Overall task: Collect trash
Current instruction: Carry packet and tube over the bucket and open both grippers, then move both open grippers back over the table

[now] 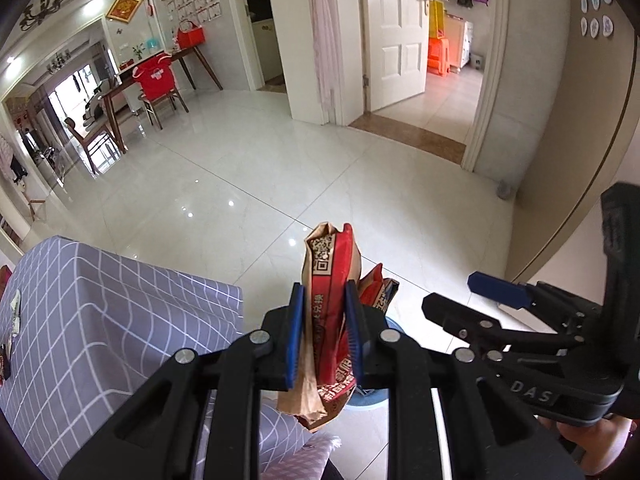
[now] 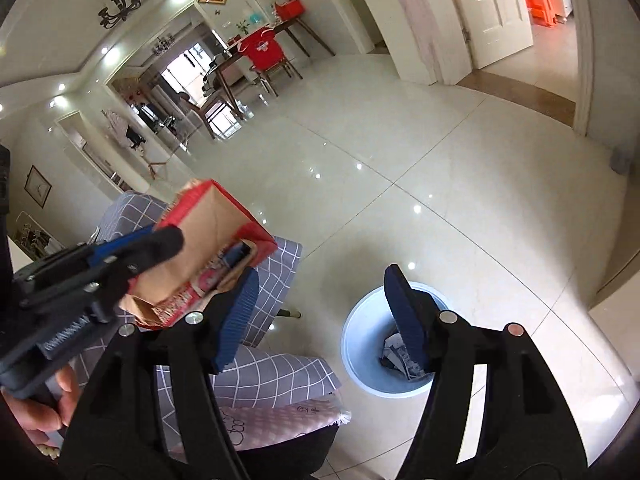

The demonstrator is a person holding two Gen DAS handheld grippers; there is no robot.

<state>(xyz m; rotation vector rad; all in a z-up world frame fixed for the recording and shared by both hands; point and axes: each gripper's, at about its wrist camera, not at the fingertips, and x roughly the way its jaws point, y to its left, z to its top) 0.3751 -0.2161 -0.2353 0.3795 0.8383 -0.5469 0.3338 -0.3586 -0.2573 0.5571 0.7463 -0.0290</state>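
My left gripper (image 1: 325, 320) is shut on a red and brown paper bag (image 1: 328, 272), squeezed flat between the blue pads, held in the air past the table edge. In the right wrist view the same bag (image 2: 208, 248) hangs open at the left, held by the left gripper (image 2: 132, 252). A light blue trash bin (image 2: 360, 344) stands on the floor below with crumpled paper (image 2: 396, 354) inside. My right gripper (image 2: 320, 320) is open and empty above the bin. It also shows in the left wrist view (image 1: 464, 292) at the right.
A table with a grey checked cloth (image 1: 100, 320) lies at the left, with small scraps (image 1: 14, 312) near its far left edge. A pink patterned cloth (image 2: 280, 420) lies below. Glossy tiled floor (image 1: 320, 160) spreads ahead, with a dining table and chairs (image 1: 140, 88) far left.
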